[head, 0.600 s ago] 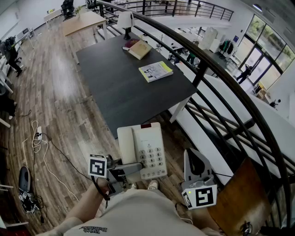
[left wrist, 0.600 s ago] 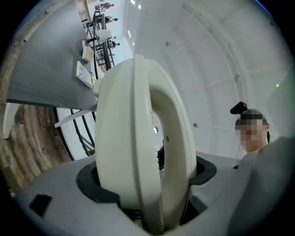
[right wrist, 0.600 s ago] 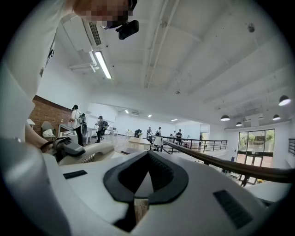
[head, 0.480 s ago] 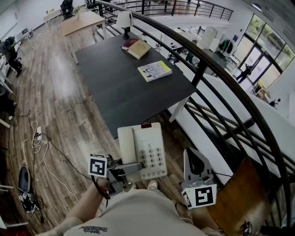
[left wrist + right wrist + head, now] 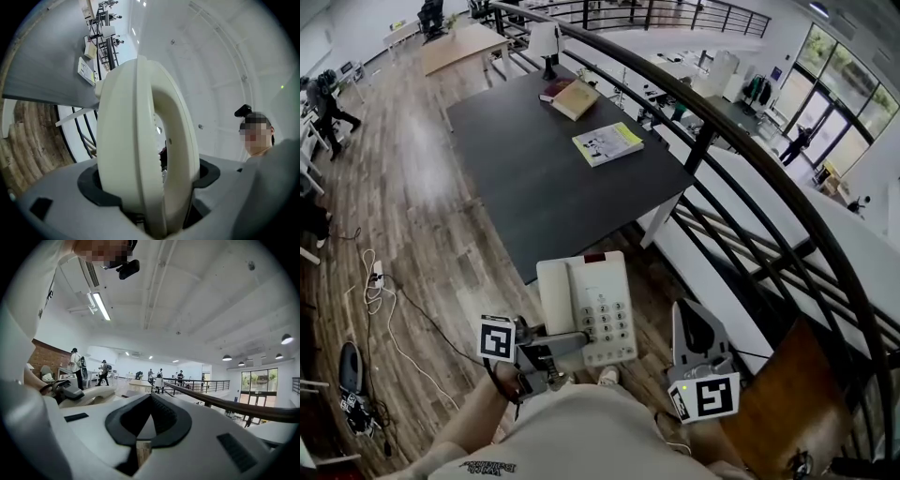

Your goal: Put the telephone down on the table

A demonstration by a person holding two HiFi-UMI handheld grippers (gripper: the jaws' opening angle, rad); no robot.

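Observation:
A white push-button telephone [image 5: 591,305] with its handset on the cradle is held up in front of the person, over the wood floor just short of the dark table [image 5: 534,178]. My left gripper [image 5: 581,339] is shut on the telephone's near edge. In the left gripper view the telephone [image 5: 140,150] stands on edge and fills the wide-set jaws of the left gripper [image 5: 147,180], both pads pressing its sides. My right gripper [image 5: 694,323] hangs to the right, away from the telephone, shut with nothing in it. In the right gripper view the right gripper [image 5: 149,401] shows its pads meeting.
On the table lie a yellow-green booklet [image 5: 607,143], two stacked books [image 5: 570,98] and a lamp [image 5: 546,42] at the far end. A dark curved railing [image 5: 722,131] runs along the right. Cables [image 5: 380,281] trail on the floor at left.
The head view has shifted slightly, so the table and booklet sit a little further left. The telephone stays in the left gripper at the same place.

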